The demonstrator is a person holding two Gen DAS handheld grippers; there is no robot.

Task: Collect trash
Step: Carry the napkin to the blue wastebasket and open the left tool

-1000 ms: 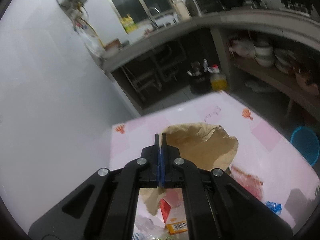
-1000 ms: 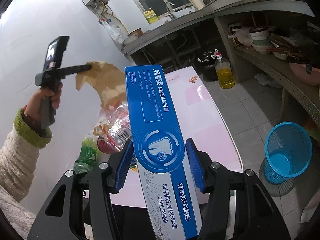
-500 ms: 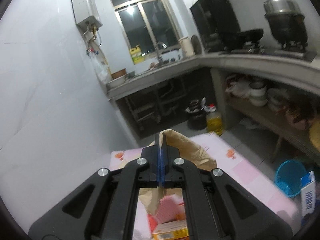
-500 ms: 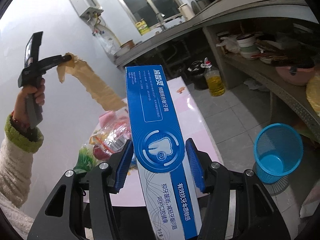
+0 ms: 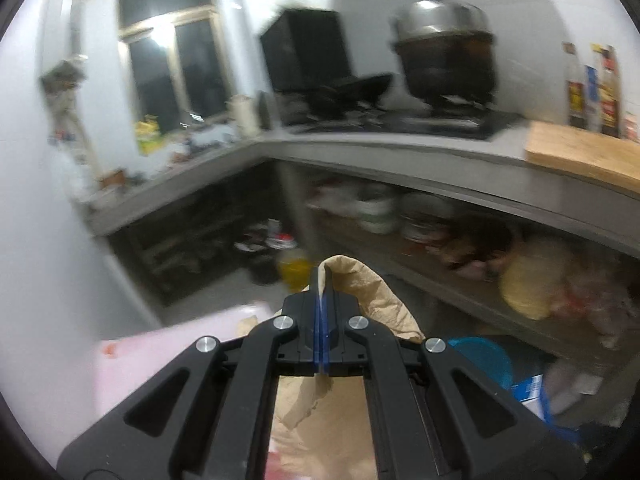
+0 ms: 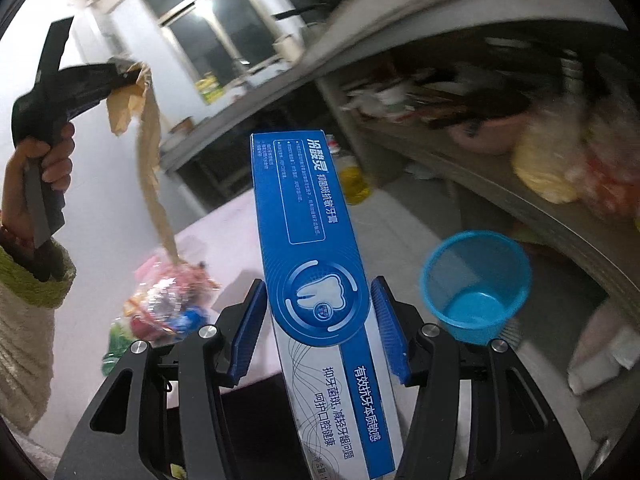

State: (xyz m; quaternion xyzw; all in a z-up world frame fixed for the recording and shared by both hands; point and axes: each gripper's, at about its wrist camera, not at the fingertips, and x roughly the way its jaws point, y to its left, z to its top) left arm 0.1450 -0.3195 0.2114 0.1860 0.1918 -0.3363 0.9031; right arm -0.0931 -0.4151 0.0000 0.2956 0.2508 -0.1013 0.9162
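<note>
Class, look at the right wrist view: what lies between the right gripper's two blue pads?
In the right wrist view, a blue toothpaste box stands lengthwise between the right gripper's pads.

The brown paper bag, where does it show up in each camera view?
Left wrist: brown paper bag at bottom centre, pinched in the left gripper.
Right wrist: upper left, hanging from that gripper down to the table.
Shared landmark: the blue basket on the floor, at lower right in both.
</note>
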